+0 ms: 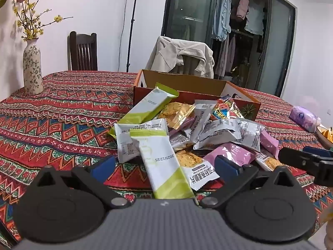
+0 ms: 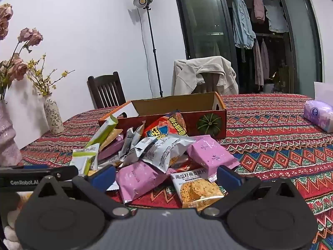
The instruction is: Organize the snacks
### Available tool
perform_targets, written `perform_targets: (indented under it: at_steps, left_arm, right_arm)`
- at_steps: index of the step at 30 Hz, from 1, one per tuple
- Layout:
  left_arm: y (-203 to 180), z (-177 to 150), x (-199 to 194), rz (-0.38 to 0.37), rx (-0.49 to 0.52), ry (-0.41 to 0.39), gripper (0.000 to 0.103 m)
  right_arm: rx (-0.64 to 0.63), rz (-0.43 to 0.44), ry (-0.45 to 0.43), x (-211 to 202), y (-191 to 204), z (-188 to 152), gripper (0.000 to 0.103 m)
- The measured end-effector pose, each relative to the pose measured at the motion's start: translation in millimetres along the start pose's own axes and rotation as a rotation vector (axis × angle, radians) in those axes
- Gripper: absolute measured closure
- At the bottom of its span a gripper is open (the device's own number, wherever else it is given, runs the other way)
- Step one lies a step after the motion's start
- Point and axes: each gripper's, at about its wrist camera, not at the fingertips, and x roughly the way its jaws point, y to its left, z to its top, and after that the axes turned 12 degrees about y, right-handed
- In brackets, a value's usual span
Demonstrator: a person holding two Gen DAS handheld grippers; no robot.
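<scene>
A heap of snack packets (image 1: 199, 129) lies on the patterned tablecloth in front of an orange cardboard box (image 1: 245, 102). My left gripper (image 1: 164, 166) is open, hovering just before the heap, with a white and green bar packet (image 1: 166, 170) lying between its blue pads, untouched. In the right wrist view the same heap (image 2: 162, 152) sits before the box (image 2: 208, 123). My right gripper (image 2: 166, 177) is open too, above a pink packet (image 2: 139, 179) and an oat crisp packet (image 2: 197, 187). The right gripper's black finger (image 1: 301, 160) shows at the left view's right edge.
A floral vase (image 1: 32, 68) stands at the table's far left, with a pink vase (image 2: 8, 143) nearer. A purple tissue pack (image 2: 318, 114) lies at the right. Two chairs, one draped with a beige jacket (image 2: 204, 75), stand behind the table. A light stand (image 2: 154, 48) rises by the wall.
</scene>
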Motion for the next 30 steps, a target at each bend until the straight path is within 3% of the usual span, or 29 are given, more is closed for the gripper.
perform_targets:
  at_steps: [9, 30]
  left_arm:
    - [6.0, 0.9, 12.4, -0.070, -0.031, 0.016, 0.000]
    - [6.5, -3.0, 16.1, -0.082, -0.039, 0.013, 0.000]
  right_arm:
    - [-0.005, 0.010, -0.013, 8.8, -2.1, -3.8, 0.000]
    - [-0.006, 0.009, 0.003, 12.1, 0.2, -2.2, 0.000]
